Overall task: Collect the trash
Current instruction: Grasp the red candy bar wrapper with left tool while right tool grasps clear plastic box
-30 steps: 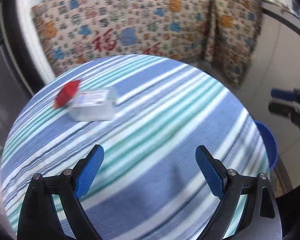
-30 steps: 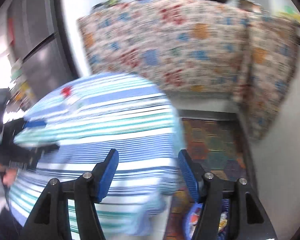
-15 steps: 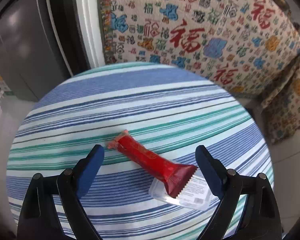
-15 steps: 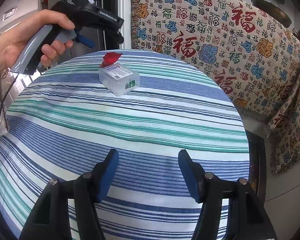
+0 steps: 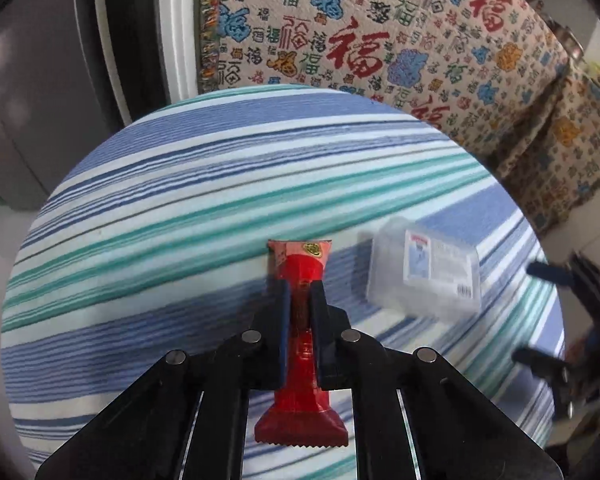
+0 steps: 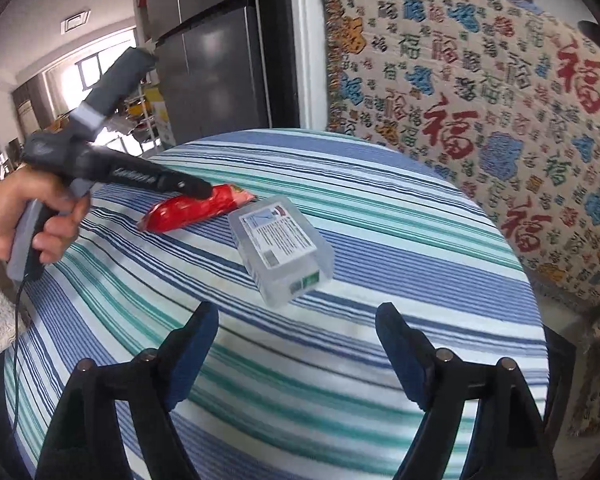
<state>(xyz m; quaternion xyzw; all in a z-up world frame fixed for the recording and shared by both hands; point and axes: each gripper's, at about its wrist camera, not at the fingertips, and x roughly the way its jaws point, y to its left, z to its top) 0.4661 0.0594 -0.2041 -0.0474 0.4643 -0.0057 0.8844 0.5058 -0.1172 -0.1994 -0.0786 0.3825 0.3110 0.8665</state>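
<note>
A red snack wrapper (image 5: 300, 276) lies on the round striped table (image 5: 180, 208). My left gripper (image 5: 300, 292) is shut on the red wrapper around its middle; the wrapper's crimped ends stick out in front and behind. The right wrist view shows the wrapper (image 6: 188, 210) with the left gripper (image 6: 196, 191) on it. A clear plastic box (image 6: 280, 248) with a printed label sits just right of the wrapper, also in the left wrist view (image 5: 424, 276). My right gripper (image 6: 296, 332) is open and empty, just short of the box.
A patterned cloth with red characters (image 6: 480, 120) covers furniture behind the table. A dark fridge (image 6: 216, 60) stands at the back left. The table's edge (image 6: 536, 320) drops off to the right.
My left gripper has closed on the red wrapper, which lay free between its open jaws half a second ago. My right gripper has moved in closer to the clear box.
</note>
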